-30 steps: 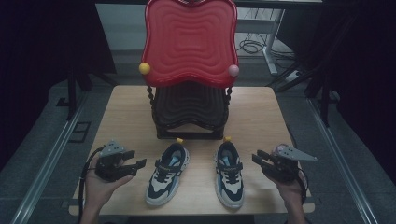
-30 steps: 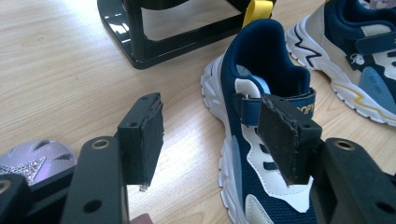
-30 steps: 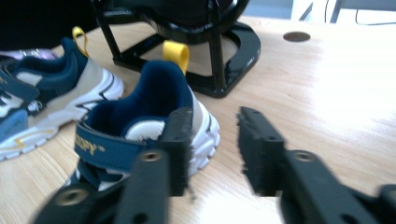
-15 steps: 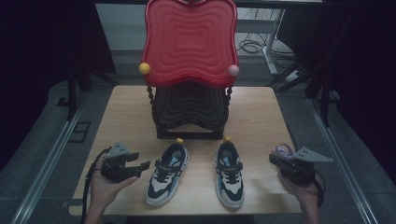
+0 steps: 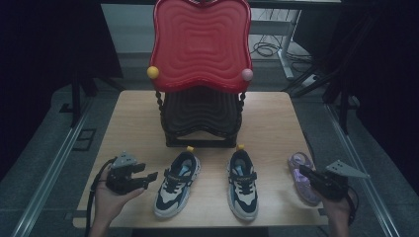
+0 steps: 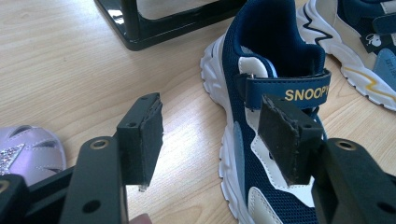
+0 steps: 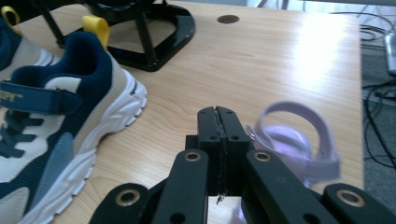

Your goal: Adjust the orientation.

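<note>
Table (image 5: 276, 118): light wood, with a black stand (image 5: 200, 121) at the back carrying a red wavy panel (image 5: 200, 42).

Left sneaker (image 5: 176, 182): navy and white, in front of the stand, toe toward the person, yellow heel loop at the far end. In the left gripper view it lies just past the right-hand pad, its strap reading SNOOPY.

Right sneaker (image 5: 242, 183): beside the first, a bare strip of table between them, same way round.

Sandal (image 5: 302, 177): lilac, near the table's right edge, right of the right sneaker and apart from it. In the right gripper view it (image 7: 299, 140) lies just beside the jaw tips, blurred.

Left gripper (image 5: 148, 176): held in the left hand (image 5: 111, 197) just left of the left sneaker, jaws spread wide with nothing between them, not touching the shoe.

Right gripper (image 5: 302, 171): at the sandal's near side; the right gripper view shows its pads pressed flat together with nothing between them. Whether the tips touch the sandal, I cannot tell.
</note>
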The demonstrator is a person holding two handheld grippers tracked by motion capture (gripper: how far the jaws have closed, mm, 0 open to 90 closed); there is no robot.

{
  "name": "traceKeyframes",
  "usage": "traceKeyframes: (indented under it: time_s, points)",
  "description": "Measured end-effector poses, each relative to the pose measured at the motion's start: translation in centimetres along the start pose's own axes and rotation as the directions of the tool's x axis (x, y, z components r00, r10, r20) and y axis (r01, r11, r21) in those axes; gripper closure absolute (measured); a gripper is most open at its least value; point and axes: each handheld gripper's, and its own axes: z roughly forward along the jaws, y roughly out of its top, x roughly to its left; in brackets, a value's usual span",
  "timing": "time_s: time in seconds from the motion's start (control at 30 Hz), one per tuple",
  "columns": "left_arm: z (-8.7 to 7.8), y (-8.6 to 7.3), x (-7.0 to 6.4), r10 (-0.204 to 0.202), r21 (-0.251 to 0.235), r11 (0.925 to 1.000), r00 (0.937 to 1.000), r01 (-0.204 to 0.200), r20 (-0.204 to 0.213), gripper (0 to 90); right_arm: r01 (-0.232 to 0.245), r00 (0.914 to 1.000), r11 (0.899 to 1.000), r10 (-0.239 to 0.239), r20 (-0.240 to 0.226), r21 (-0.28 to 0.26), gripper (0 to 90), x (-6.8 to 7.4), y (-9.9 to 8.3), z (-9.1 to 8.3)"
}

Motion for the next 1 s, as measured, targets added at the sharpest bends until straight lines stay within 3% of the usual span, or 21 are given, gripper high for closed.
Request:
traceKeyframes:
  time_s: [0.33, 0.47, 0.63, 1.0]
  points:
    - [0.0, 0.0, -0.1, 0.004, 0.008, 1.0000, 1.0000, -0.004, 0.003, 39.8, -0.042, 0.9964, 0.999, 0.042, 0.073, -0.002, 90.0, -1.8, -1.6, -1.5]
    - [0.0, -0.1, 0.0, -0.003, 0.006, 1.0000, 1.0000, 0.003, -0.001, 39.8, -0.070, 0.9893, 0.997, 0.065, 0.131, 0.032, 90.0, -3.2, -2.9, -1.8]
    - [0.1, -0.2, 0.0, 0.001, 0.012, 0.9999, 1.0000, -0.001, 0.002, 39.8, -0.083, 0.9827, 0.994, 0.071, 0.171, 0.064, 90.0, -3.8, -3.5, -1.9]
    - [0.2, -0.2, 0.0, 0.001, 0.016, 0.9999, 1.0000, -0.001, 0.003, 39.7, -0.102, 0.9759, 0.988, 0.076, 0.204, 0.116, 90.0, -4.7, -4.7, -2.3]
